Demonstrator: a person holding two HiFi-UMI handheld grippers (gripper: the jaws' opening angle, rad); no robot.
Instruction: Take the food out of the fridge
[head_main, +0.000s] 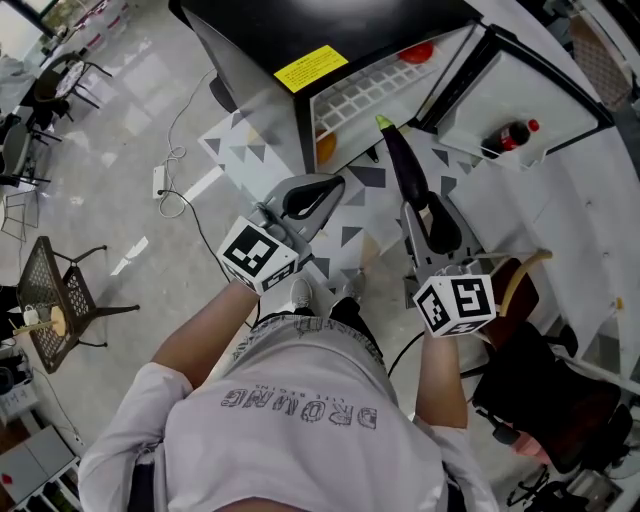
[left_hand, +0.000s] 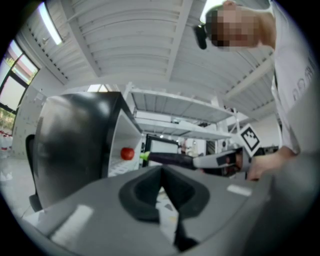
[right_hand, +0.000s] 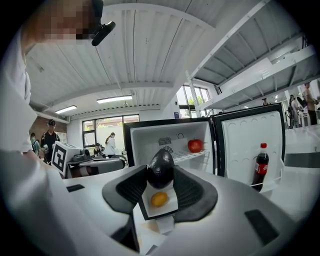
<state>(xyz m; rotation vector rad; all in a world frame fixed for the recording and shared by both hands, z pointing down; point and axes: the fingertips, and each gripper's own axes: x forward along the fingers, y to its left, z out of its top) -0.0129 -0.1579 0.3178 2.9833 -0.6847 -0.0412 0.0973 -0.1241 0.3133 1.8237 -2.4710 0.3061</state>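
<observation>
While right tongs (right_hand: 160, 176) pinch eggplant (head_main: 400, 160), long axis toward fridge (right_hand: 150, 141) (green stem (head_main: 383, 122) leading), left tongs (left_hand: 161, 172) closed.

The wire shelf (right_hand: 204, 154) carries a red apple (right_hand: 195, 145); the door rack (right_hand: 274, 183), a cola bottle (right_hand: 260, 167).

The fridge (head_main: 330, 25) stands open at the person's twelve o'clock, its door (head_main: 562, 92) swung toward two o'clock with a bottle (head_main: 508, 135) upright in the door shelf. Inside, an apple (head_main: 417, 52) sits on the upper shelf, an orange (head_main: 325, 148) lower at its seven o'clock. The eggplant (head_main: 402, 160), in the right tool (head_main: 425, 210), lies before the opening, the left tool (head_main: 312, 195) at its nine o'clock.
</observation>
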